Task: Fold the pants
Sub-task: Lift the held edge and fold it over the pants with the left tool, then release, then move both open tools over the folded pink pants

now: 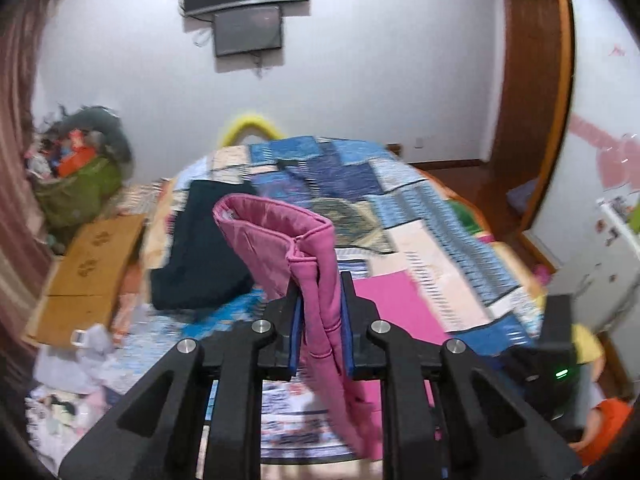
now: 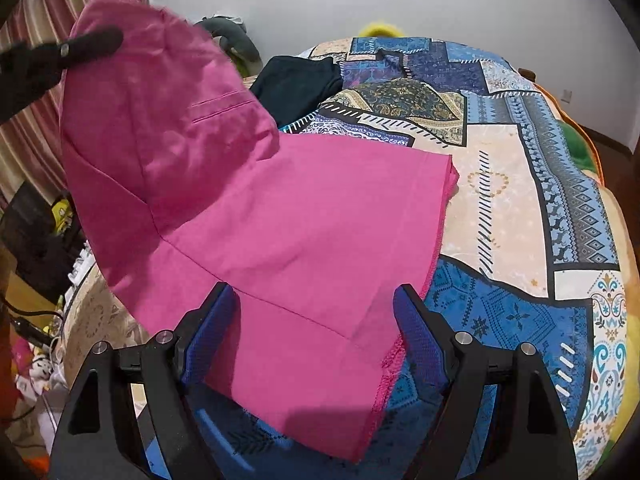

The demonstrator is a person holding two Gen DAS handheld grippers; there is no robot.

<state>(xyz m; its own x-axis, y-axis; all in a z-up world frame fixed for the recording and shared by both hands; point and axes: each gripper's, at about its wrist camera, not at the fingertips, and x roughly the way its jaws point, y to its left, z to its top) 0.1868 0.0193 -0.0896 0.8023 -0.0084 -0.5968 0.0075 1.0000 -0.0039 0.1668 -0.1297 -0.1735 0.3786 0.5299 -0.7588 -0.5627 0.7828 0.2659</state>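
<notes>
Pants (image 1: 320, 296) are clamped between the left gripper (image 1: 321, 320) fingers; the right gripper (image 2: 316, 320) fingers are spread apart above the legs.

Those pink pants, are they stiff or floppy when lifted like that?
Probably floppy: the pink pants droop from the left gripper and sag down onto the bed. Likely light too, since one narrow pinch holds the waist up. The right gripper is open.

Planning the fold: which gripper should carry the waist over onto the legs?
Probably left. The left gripper is shut on the pink pants at the raised waist; the right gripper is open, gripping nothing.
</notes>
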